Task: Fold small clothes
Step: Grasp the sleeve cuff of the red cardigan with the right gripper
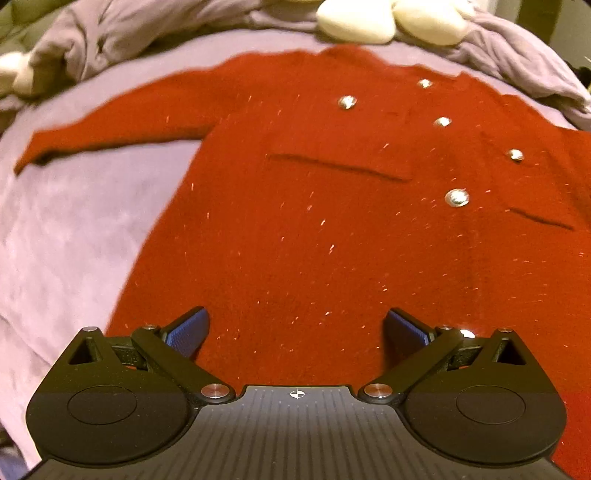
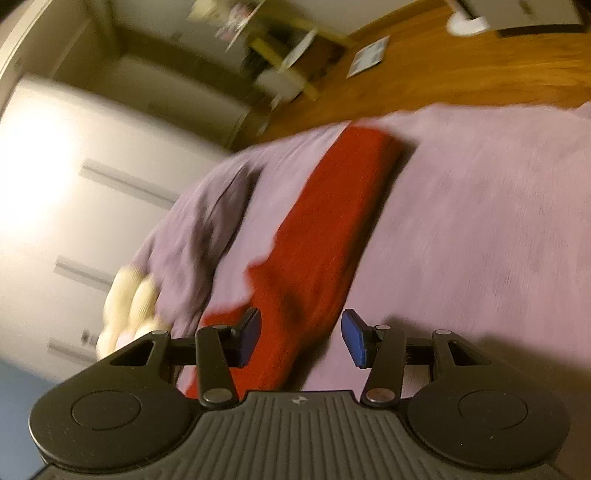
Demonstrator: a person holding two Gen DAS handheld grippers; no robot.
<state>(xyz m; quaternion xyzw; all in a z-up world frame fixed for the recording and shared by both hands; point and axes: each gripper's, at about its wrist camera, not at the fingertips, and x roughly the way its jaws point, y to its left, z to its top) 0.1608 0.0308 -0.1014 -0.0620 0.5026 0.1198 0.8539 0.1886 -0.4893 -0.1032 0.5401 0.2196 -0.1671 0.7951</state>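
Observation:
A red knitted cardigan point(image 1: 314, 229) with silver buttons point(image 1: 457, 197) and two slit pockets lies spread flat on a lilac bed cover point(image 1: 66, 240). One sleeve point(image 1: 103, 136) stretches out to the left. My left gripper point(image 1: 297, 332) hovers over the cardigan's lower hem, open, with nothing between its blue pads point(image 1: 188, 330). The right wrist view is tilted and blurred. There the other red sleeve point(image 2: 332, 221) runs away across the bed cover point(image 2: 480, 221). My right gripper point(image 2: 301, 339) is above the sleeve's near end, its jaws partly apart and not pressing the fabric.
Cream plush shapes point(image 1: 354, 22) and a crumpled grey-lilac blanket point(image 1: 92, 48) lie along the far edge of the bed. In the right wrist view the blanket point(image 2: 207, 229) and plush point(image 2: 129, 299) sit left of the sleeve. Beyond the bed are white cupboard doors point(image 2: 74, 203) and a wooden floor point(image 2: 461, 66).

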